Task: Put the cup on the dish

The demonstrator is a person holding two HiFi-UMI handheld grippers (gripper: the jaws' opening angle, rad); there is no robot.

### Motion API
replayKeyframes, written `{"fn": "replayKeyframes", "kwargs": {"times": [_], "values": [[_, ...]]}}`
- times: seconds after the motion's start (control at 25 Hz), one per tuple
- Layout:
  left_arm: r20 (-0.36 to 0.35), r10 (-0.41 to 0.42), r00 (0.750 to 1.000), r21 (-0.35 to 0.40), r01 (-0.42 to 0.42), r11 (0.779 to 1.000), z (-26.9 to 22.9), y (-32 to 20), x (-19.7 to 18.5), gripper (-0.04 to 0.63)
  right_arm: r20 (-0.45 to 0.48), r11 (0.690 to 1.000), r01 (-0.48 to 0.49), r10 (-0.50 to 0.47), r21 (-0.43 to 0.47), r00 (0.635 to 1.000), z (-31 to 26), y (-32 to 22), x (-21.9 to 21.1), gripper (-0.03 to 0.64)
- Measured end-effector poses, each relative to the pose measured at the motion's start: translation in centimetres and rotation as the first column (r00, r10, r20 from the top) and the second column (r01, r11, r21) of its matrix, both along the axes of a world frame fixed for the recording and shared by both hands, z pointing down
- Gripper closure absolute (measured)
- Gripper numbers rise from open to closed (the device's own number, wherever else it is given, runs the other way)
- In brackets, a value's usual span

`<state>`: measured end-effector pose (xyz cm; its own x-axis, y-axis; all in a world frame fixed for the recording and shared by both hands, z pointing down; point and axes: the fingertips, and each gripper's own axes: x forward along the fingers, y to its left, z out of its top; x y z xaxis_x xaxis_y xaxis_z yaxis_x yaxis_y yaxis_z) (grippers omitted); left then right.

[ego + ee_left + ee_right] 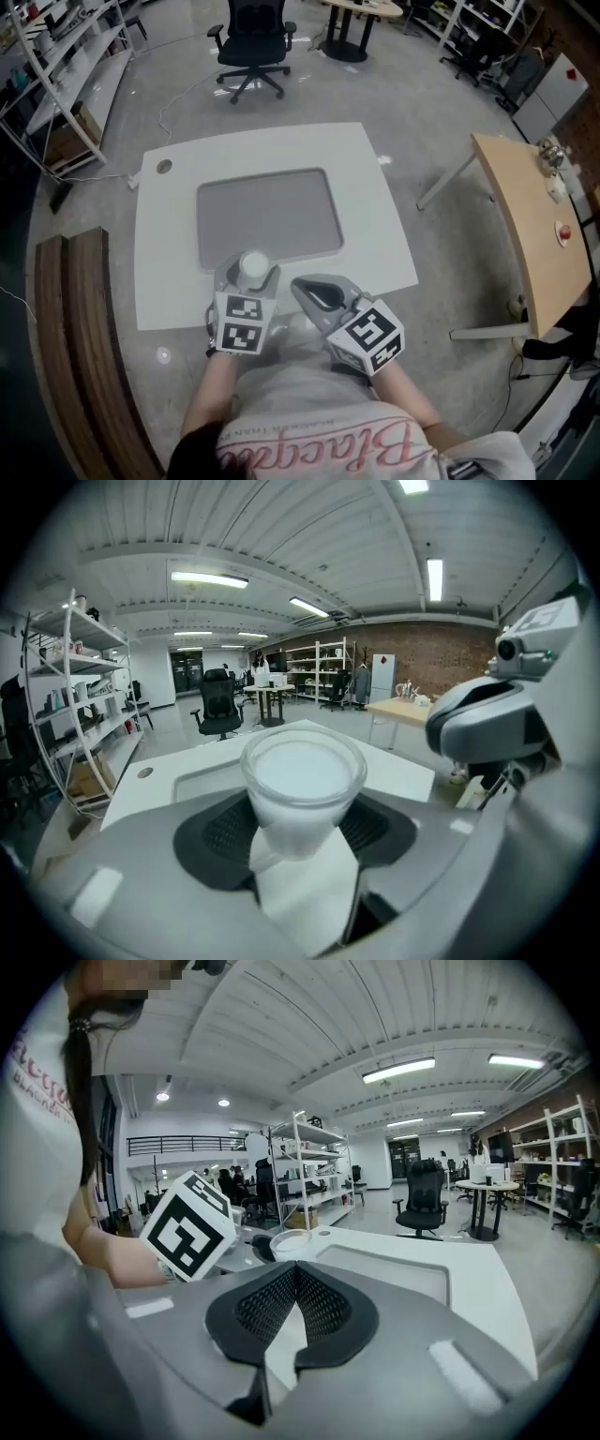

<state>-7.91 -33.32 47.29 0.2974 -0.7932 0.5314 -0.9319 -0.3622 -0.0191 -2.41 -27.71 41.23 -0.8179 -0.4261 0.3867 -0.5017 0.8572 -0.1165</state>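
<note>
A small frosted white cup [253, 265] sits upright between the jaws of my left gripper [251, 274], which is shut on its lower half. It hangs over the near edge of the white table [375, 216]. In the left gripper view the cup [302, 778] fills the centre, with the black pads [220, 832] pressed against its sides. My right gripper [307, 286] is just to the right of the cup, and its jaws are shut with nothing between them. The right gripper view shows its pads [323, 1307] meeting at the tip, with the cup [289, 1240] beyond them. No dish appears in any view.
A grey mat [272, 216] lies in the middle of the table, and a round hole [164, 166] is at its far left corner. A black office chair [253, 42] stands beyond the table. To the right is a wooden desk [525, 225]. A wooden bench [84, 328] and shelves [66, 56] are on the left.
</note>
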Motion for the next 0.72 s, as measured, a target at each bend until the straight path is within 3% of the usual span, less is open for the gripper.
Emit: {"fn": "replayKeyframes", "kwargs": {"times": [0.16, 0.32, 0.72], "values": [[0.030, -0.014, 0.999, 0.030, 0.013, 0.999, 2.0, -5.1, -0.4, 0.337, -0.020, 0.999, 0.044, -0.044, 0.024, 0.999, -0.3, -3.1, -0.7, 0.615], [0.020, -0.063, 0.998, -0.009, 0.063, 0.998, 5.0, -8.8, -1.5, 0.337, -0.032, 0.998, 0.056, -0.055, 0.019, 0.998, -0.2, -5.9, -1.0, 0.615], [0.014, -0.079, 0.997, -0.066, 0.080, 0.995, 10.2, -12.2, -1.9, 0.337, -0.061, 0.999, 0.036, -0.036, 0.000, 0.997, 0.9, -8.4, -0.5, 0.615]]}}
